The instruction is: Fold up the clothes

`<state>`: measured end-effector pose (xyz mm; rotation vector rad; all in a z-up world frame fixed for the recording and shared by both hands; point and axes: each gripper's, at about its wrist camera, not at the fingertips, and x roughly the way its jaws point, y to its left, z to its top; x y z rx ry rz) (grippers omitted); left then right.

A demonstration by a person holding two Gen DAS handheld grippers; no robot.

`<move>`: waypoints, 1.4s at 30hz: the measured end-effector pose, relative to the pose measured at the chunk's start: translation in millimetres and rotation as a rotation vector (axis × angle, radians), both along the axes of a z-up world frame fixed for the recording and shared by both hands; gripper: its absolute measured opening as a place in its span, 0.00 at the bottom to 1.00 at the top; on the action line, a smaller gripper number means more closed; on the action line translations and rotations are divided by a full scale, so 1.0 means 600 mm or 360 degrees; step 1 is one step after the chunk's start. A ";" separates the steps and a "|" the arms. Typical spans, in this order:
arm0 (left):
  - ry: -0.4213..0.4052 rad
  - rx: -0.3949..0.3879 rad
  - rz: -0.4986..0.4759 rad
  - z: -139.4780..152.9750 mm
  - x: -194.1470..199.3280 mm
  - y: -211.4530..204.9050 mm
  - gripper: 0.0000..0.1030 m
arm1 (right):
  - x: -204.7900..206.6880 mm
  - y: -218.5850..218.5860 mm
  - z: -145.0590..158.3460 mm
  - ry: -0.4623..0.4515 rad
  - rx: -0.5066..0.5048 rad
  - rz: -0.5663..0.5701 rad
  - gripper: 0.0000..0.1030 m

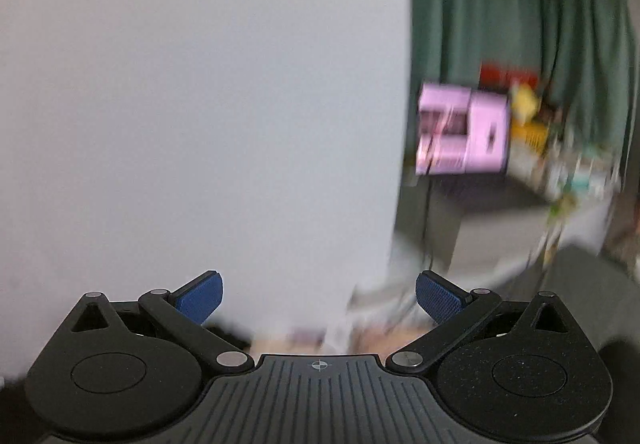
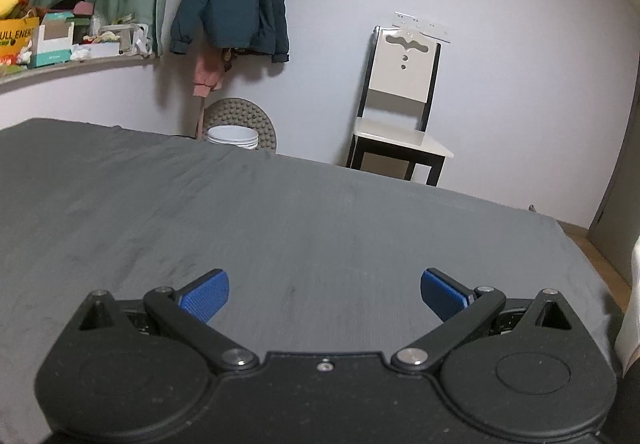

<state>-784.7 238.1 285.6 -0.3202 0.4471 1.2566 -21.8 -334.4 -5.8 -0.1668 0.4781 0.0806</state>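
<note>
A grey-sheeted bed (image 2: 280,211) fills the right view; no clothes lie on it. The right gripper (image 2: 324,298) and left gripper (image 1: 319,298) both have fingers spread, holding nothing.

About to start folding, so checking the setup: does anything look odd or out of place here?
One thing: the grey bed sheet lies bare, with no garment to fold in either view. Both the left gripper and the right gripper have jaws open and empty. The left view is blurred and faces a wall.
</note>
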 end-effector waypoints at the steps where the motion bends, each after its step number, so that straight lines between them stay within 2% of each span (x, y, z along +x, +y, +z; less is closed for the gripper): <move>1: 0.0013 -0.0076 0.0010 -0.032 -0.013 0.022 1.00 | -0.002 -0.004 0.002 0.0008 0.0028 -0.0009 1.00; 3: 0.0035 -0.0205 0.0044 -0.095 -0.040 0.063 1.00 | -0.003 -0.019 0.003 0.0028 0.0097 -0.0040 1.00; 5: 0.0046 -0.0304 0.0158 -0.151 -0.077 0.086 1.00 | -0.004 -0.030 0.003 0.0044 0.0134 -0.0078 1.00; 7: 0.0021 -0.0400 0.0339 -0.190 -0.122 0.100 1.00 | -0.007 -0.037 0.001 0.0055 0.0127 -0.0097 1.00; 10: -0.0167 -0.0439 0.0512 -0.223 -0.195 0.098 0.99 | -0.008 -0.038 -0.005 0.0078 0.0099 -0.0103 1.00; 11: -0.0263 -0.0457 0.0543 -0.233 -0.226 0.092 0.96 | -0.007 -0.038 -0.009 0.0094 0.0095 -0.0105 1.00; 12: -0.0333 -0.0482 0.0551 -0.242 -0.233 0.092 0.92 | -0.005 -0.038 -0.013 0.0110 0.0089 -0.0108 1.00; 14: -0.0409 -0.0519 0.0455 -0.261 -0.242 0.092 0.84 | -0.004 -0.033 -0.021 0.0140 0.0056 -0.0109 1.00; 15: -0.0406 -0.0529 0.0384 -0.266 -0.229 0.094 0.78 | -0.005 -0.030 -0.025 0.0152 0.0040 -0.0104 1.00; 17: -0.0390 -0.0559 0.0222 -0.278 -0.204 0.100 0.75 | -0.008 -0.024 -0.030 0.0175 0.0009 -0.0084 1.00; 19: -0.0326 -0.0572 0.0183 -0.279 -0.184 0.106 0.67 | -0.010 -0.018 -0.035 0.0188 -0.0021 -0.0055 1.00; 20: -0.0289 -0.0583 0.0197 -0.284 -0.174 0.114 0.55 | -0.012 -0.016 -0.036 0.0190 -0.0035 -0.0045 1.00; 21: -0.0252 -0.0594 0.0211 -0.288 -0.165 0.122 0.37 | -0.014 -0.015 -0.037 0.0189 -0.0044 -0.0039 1.00; 22: -0.0215 -0.0605 0.0224 -0.293 -0.156 0.129 0.32 | -0.016 -0.013 -0.039 0.0189 -0.0053 -0.0033 1.00; 25: -0.0186 -0.0646 0.0225 -0.301 -0.154 0.129 0.31 | -0.018 -0.012 -0.039 0.0188 -0.0045 -0.0027 1.00; 26: -0.0170 -0.0640 0.0237 -0.306 -0.152 0.129 0.27 | -0.019 -0.014 -0.039 0.0189 -0.0034 -0.0030 1.00; 29: -0.0183 -0.0575 0.0348 -0.313 -0.158 0.127 0.03 | -0.019 -0.019 -0.042 0.0202 -0.0012 -0.0052 1.00; 30: -0.0198 -0.0546 0.0396 -0.314 -0.163 0.127 0.03 | -0.018 -0.021 -0.043 0.0207 -0.0009 -0.0058 1.00; 33: -0.0371 -0.0428 0.0442 -0.299 -0.182 0.117 0.03 | -0.020 -0.026 -0.044 0.0210 -0.0003 -0.0068 1.00; 36: -0.0549 -0.0236 0.0368 -0.256 -0.186 0.096 0.03 | -0.022 -0.031 -0.044 0.0205 0.0025 -0.0086 1.00; 38: -0.0680 -0.0092 0.0247 -0.211 -0.176 0.084 0.03 | -0.022 -0.033 -0.044 0.0211 0.0040 -0.0097 1.00; 40: -0.0753 0.0005 0.0124 -0.165 -0.151 0.081 0.03 | -0.021 -0.035 -0.045 0.0215 0.0045 -0.0103 1.00; 42: -0.0760 0.0094 -0.0075 -0.111 -0.100 0.081 0.03 | -0.021 -0.035 -0.045 0.0215 0.0043 -0.0108 1.00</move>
